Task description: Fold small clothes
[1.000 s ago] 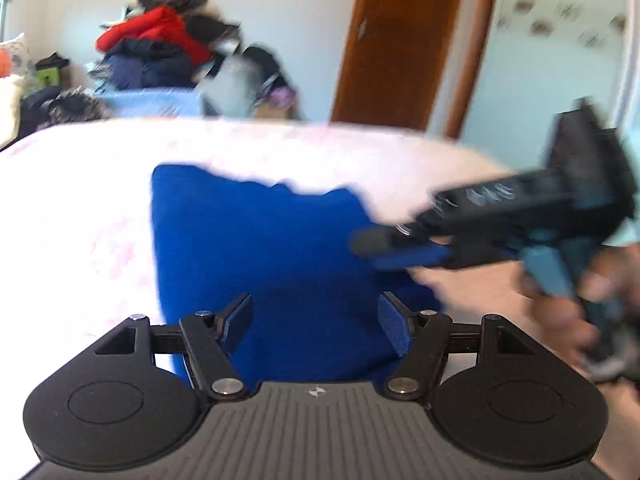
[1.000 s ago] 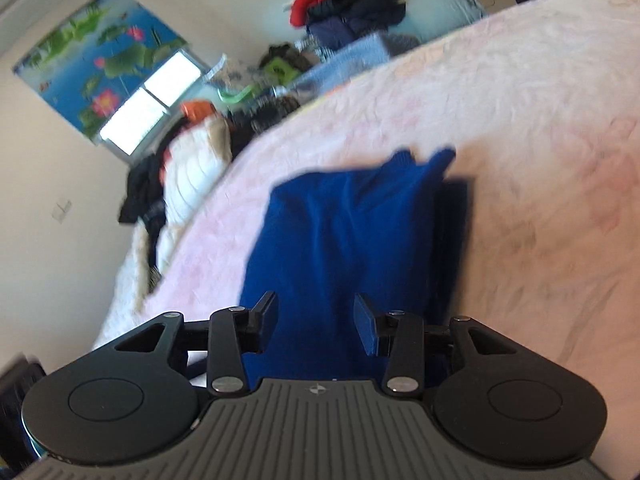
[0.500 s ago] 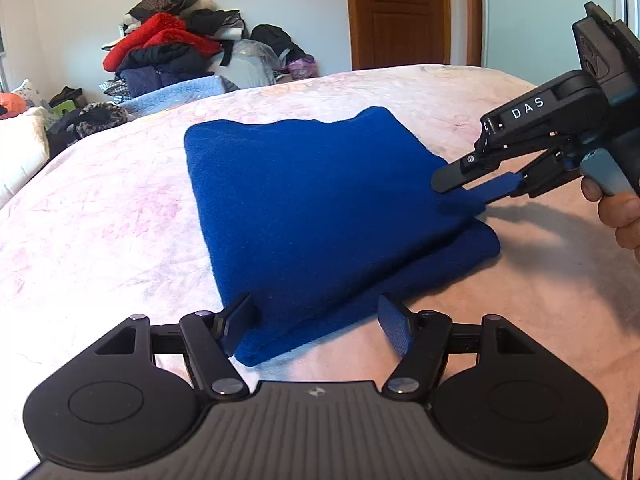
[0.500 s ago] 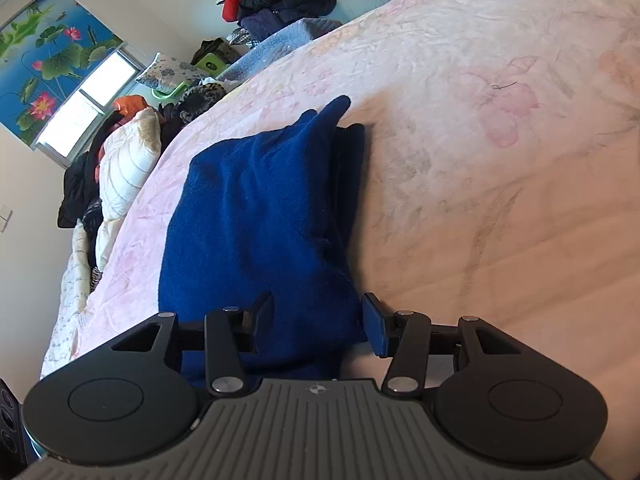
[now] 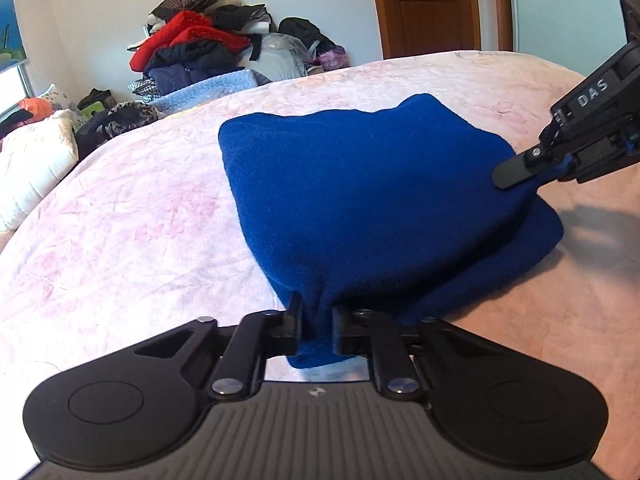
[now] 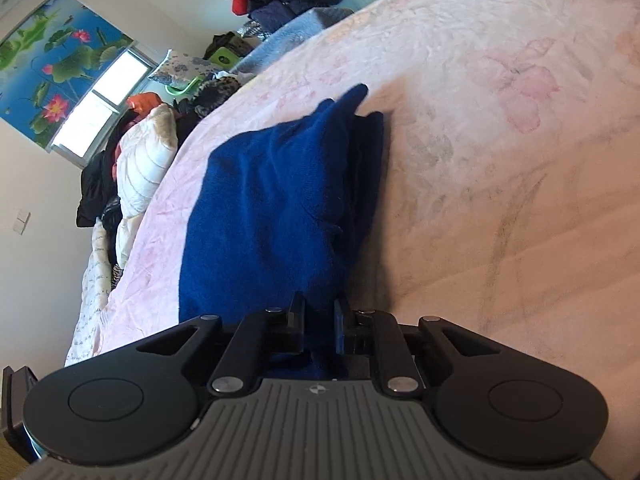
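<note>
Blue knit garment [image 5: 372, 184] folded on pink bedspread [image 5: 132, 216]; our left gripper [image 5: 316, 326] pinches near corner, our right gripper [image 6: 319, 326] clamps adjacent corner, both clenched on cloth.

Royal-blue garment [image 5: 384, 200] on pale pink floral-patterned bedspread [image 5: 132, 240].

- Ahead of the grippers we see a wide bed under a pale pink flowered bedspread [image 5: 132, 216].
- Beyond it, a heap of red and dark clothes [image 5: 192, 52] against a plain white wall [image 5: 100, 4].
- A brown wooden door [image 5: 424, 8] stands ahead, right.
- A bright window [image 6: 100, 116] under a lotus-print blind [image 6: 52, 64] lies left.
</note>
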Action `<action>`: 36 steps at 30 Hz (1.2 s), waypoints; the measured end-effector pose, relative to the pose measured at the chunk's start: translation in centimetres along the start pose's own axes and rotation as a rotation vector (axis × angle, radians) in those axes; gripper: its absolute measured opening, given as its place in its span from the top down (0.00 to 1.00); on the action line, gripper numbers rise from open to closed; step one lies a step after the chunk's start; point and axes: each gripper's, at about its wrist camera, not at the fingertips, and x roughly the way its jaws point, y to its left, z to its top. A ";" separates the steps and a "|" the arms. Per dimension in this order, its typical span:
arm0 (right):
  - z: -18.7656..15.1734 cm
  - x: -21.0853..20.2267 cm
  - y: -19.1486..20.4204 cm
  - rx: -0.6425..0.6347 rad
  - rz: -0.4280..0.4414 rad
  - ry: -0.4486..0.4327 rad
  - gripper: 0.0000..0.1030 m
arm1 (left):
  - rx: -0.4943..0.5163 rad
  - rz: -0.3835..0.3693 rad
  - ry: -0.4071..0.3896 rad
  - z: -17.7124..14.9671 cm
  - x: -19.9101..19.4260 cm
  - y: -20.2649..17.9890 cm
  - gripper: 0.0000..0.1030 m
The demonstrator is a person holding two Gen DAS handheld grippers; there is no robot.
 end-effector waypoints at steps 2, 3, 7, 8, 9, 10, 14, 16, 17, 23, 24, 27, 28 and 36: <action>0.2 -0.6 0.6 -0.009 0.037 -0.006 0.84 | -0.018 -0.007 0.003 0.1 -0.5 0.8 0.91; 0.2 -1.0 1.1 -0.011 0.052 -0.010 0.85 | -0.021 -0.007 -0.003 0.0 -0.9 1.2 0.91; -0.2 -2.0 2.2 -0.058 0.083 -0.002 0.86 | -0.036 0.002 0.023 -0.5 -1.3 2.5 0.91; -0.5 -1.4 1.7 -0.061 0.059 0.019 0.86 | -0.035 0.002 0.046 -0.8 -0.9 2.3 0.91; -0.9 -0.5 0.8 -0.046 0.017 0.049 0.86 | -0.032 0.000 0.063 -1.0 -0.6 2.1 0.91; -1.3 0.3 -0.1 -0.023 -0.010 0.066 0.86 | -0.023 0.003 0.070 -1.1 -0.6 1.7 0.91; -1.4 -0.9 -0.3 0.034 0.062 0.015 0.74 | -0.002 -0.009 0.083 -1.1 -1.9 1.8 0.88; -0.4 -2.1 0.0 0.030 0.068 -0.043 0.63 | -0.045 -0.037 0.065 -0.8 -3.1 2.8 0.88; 0.4 -2.5 0.1 0.026 0.061 -0.070 0.63 | -0.066 -0.050 0.046 -0.3 -3.8 3.3 0.88; 7.1 0.7 0.8 0.060 0.110 -0.163 0.63 | -0.029 -0.077 -0.030 2.8 -2.0 1.1 0.88; 8.4 2.4 1.2 0.076 0.122 -0.160 0.63 | -0.020 -0.081 -0.015 3.1 -0.9 0.6 0.87; 10.6 7.0 2.4 0.061 0.083 -0.113 0.60 | 0.025 -0.061 0.047 2.9 1.8 -0.8 0.86; 10.8 8.4 2.7 0.043 0.046 -0.084 0.54 | 0.028 -0.061 0.043 2.4 2.1 -0.9 0.86; 9.3 11.0 1.8 -0.042 -0.092 -0.038 0.77 | -0.062 -0.128 0.009 1.5 2.3 1.2 0.85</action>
